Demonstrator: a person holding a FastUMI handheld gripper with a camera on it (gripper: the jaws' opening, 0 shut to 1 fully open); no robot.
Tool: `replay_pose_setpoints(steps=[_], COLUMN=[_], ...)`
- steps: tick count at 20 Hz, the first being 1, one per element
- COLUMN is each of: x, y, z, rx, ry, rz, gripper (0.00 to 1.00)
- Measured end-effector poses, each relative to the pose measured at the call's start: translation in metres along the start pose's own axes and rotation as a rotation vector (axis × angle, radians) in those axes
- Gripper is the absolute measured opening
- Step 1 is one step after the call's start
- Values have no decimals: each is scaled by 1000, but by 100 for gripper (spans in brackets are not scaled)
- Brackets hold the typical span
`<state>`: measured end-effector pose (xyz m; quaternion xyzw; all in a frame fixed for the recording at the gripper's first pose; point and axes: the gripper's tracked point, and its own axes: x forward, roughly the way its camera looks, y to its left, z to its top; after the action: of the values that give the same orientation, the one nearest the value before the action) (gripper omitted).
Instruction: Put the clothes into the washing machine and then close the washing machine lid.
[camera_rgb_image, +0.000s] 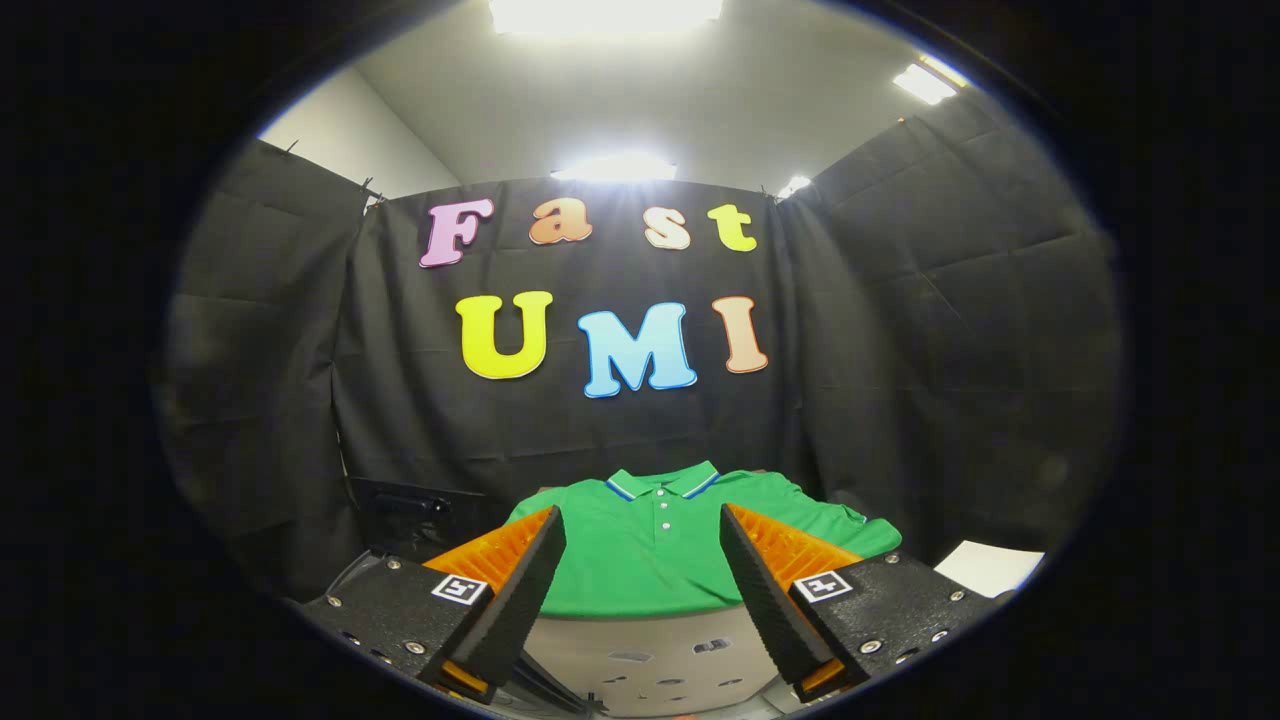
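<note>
The gripper (642, 560) hangs with its fingers spread wide and holding nothing, while beyond and between them a green polo shirt (650, 550) lies flat across the washing machine's (640, 640) pale top.

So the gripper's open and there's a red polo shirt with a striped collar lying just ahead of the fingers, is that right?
Not quite: the polo shirt is green, not red. The gripper view shows it lying flat with its striped collar toward the booth wall, just ahead of the gripper, whose fingers stand apart and hold nothing.
</note>
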<state>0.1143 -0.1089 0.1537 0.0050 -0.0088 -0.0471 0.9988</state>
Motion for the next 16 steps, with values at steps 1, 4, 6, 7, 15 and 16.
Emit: replay_pose_setpoints(steps=[1, 4, 6, 7, 15, 16], x=[9, 36, 53, 61, 126, 134], y=[-2, -2, -4, -4, -7, -8], z=[3, 6, 9, 9, -11, -15], rx=[2, 1, -12, -22, -44, -43], ry=[5, 42, 63, 71, 228, 249], rz=[-3, 12, 19, 24, 58, 60], gripper=[95, 95, 95, 96, 96, 96])
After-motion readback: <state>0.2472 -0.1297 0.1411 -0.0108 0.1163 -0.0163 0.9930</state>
